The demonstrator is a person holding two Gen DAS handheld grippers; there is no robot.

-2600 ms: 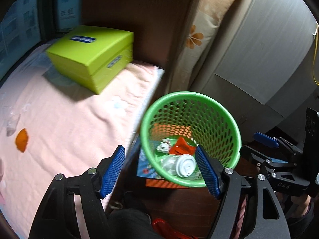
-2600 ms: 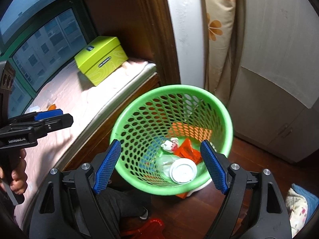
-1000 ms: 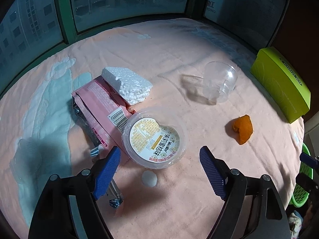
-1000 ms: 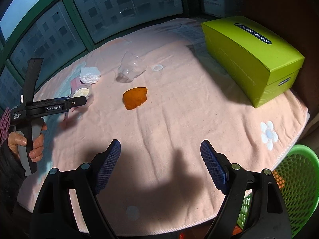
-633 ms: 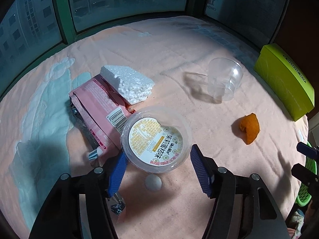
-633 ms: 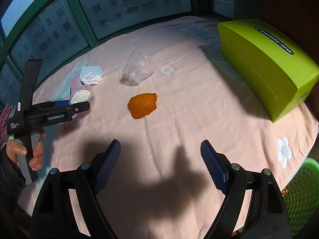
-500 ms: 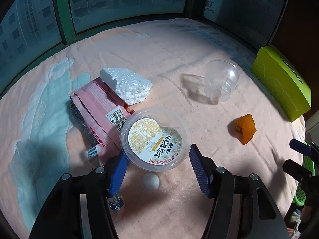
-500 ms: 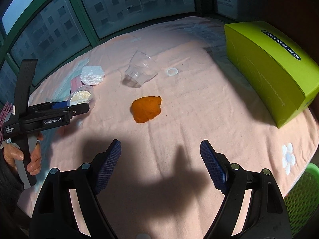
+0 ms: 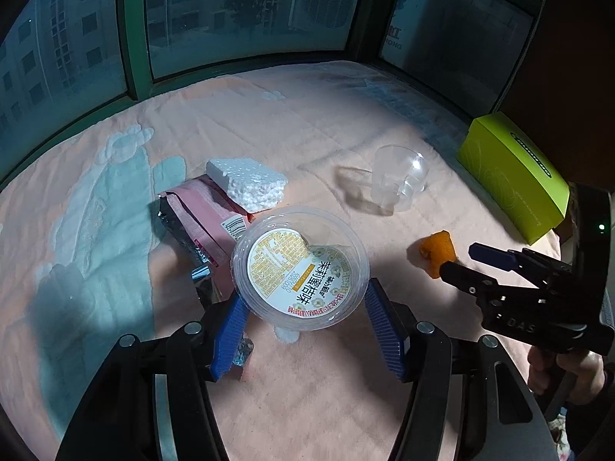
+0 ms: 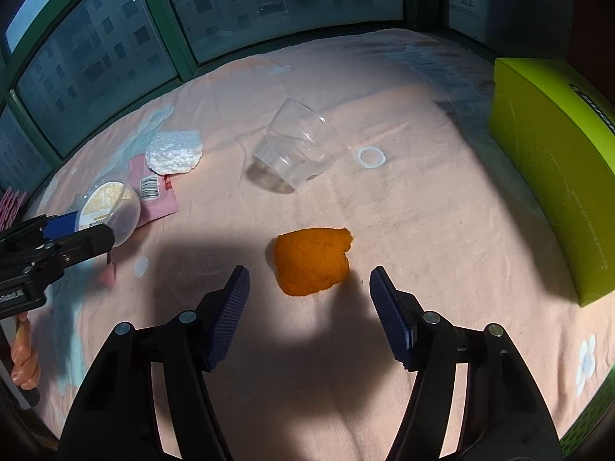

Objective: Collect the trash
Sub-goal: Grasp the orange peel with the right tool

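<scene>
L gripper (image 9: 303,319) clamped on clear lidded tub (image 9: 300,267), both blue pads against its sides; tub looks lifted off pink blanket (image 9: 307,123), tub base hidden under lid label. R gripper (image 10: 309,296) jaws closing w/ orange peel (image 10: 312,260) just ahead between them, pads not touching it. Pink wrapper (image 9: 203,223) partly covered by foam chunk (image 9: 248,184) & tub. Clear cup (image 10: 296,153) on its side. Green box (image 10: 557,169) cut off at frame edge.

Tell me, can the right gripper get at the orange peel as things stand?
Probably yes: the orange peel lies bare on the blanket just ahead of the right gripper, whose fingers are closing, nothing between them yet.
</scene>
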